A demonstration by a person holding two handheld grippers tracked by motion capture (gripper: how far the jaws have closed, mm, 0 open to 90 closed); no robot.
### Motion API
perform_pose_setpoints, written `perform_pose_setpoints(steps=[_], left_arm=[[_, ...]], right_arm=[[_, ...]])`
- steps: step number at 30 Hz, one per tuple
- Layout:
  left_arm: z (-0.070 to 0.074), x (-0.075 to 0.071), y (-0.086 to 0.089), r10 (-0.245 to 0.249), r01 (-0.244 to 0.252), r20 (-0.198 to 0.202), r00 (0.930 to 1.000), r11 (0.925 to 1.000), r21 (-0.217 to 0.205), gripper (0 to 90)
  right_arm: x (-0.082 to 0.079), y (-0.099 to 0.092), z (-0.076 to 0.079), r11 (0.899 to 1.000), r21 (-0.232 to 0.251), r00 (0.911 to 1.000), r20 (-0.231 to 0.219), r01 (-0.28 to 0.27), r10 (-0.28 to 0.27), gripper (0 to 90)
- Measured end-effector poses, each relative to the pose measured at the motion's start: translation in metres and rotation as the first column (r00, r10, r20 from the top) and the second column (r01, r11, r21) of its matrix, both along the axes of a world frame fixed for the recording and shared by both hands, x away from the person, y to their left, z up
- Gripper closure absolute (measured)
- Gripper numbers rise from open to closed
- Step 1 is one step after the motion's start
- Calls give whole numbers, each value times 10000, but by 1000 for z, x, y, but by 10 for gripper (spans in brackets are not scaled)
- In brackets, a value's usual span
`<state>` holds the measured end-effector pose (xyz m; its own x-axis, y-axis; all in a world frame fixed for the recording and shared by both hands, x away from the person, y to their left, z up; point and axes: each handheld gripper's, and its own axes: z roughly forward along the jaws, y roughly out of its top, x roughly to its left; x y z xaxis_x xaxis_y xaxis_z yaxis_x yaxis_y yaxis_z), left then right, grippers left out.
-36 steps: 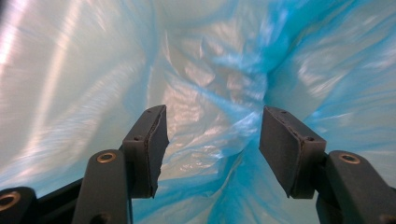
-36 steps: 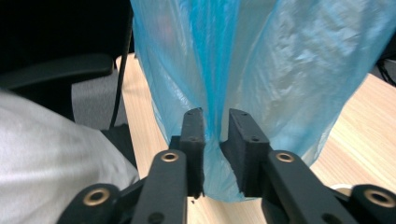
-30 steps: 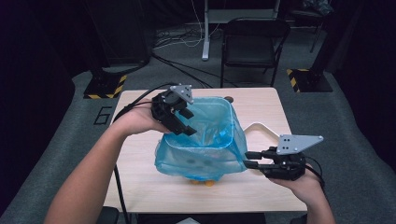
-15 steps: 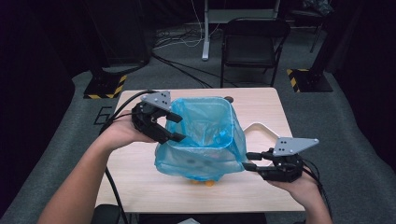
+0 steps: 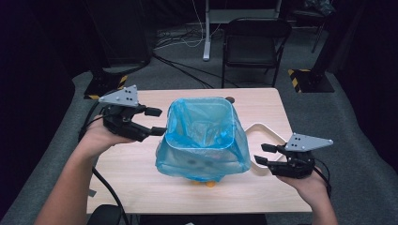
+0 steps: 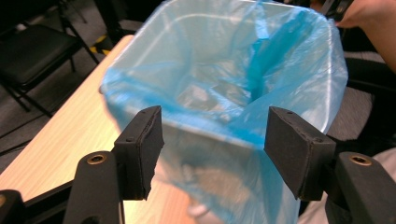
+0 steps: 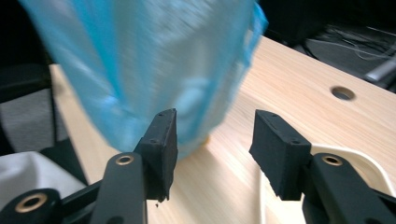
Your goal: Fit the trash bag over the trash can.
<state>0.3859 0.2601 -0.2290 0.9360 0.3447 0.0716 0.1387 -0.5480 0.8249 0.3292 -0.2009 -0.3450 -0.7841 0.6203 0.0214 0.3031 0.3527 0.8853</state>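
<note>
Left claw [image 5: 155, 121], right claw [image 5: 264, 153] open, empty; right just widened; blue-lined bin [image 5: 202, 136] upright, mouth up.

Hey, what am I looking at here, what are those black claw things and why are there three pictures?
A person at a light wooden table holds a tool in each hand: a hand-held gripper with two black jaws. The high view looks down from above: the left hand-held gripper is at its left, the right hand-held gripper at its right. The other two pictures come from cameras riding on each tool, looking along its jaws.

On the table stands a small square bin lined with a translucent blue plastic bag, with a white curved tray beside it. The left jaws are open. The right jaws have just been opening and now stand apart too. Neither tool holds anything.
</note>
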Motion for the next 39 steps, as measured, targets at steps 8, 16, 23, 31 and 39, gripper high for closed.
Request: perform_pose_setpoints(steps=[8,16,23,31,39], left_arm=[[-12,-6,30,594,-591,31,9982,9964,-600,371],[-25,-14,38,846,-825,293,9960,9944,-659,371],[-44,-16,42,1043,-1021,475,9934,9936,-476,376],[-62,-16,45,1454,-1432,467,9883,9886,-476,392],[-76,-15,52,1581,-1565,256,9871,9860,-569,424]], right_arm=[[14,-9,-21,9958,-121,9959,-6,908,-908,457],[20,-16,-35,9933,-8,9932,75,1158,-1158,459],[23,-15,-43,9892,-374,9899,79,1416,-1414,456],[24,-10,-50,9901,-710,9925,228,1215,-1201,470],[31,-7,-65,9879,-984,9922,-233,1198,-1226,486]])
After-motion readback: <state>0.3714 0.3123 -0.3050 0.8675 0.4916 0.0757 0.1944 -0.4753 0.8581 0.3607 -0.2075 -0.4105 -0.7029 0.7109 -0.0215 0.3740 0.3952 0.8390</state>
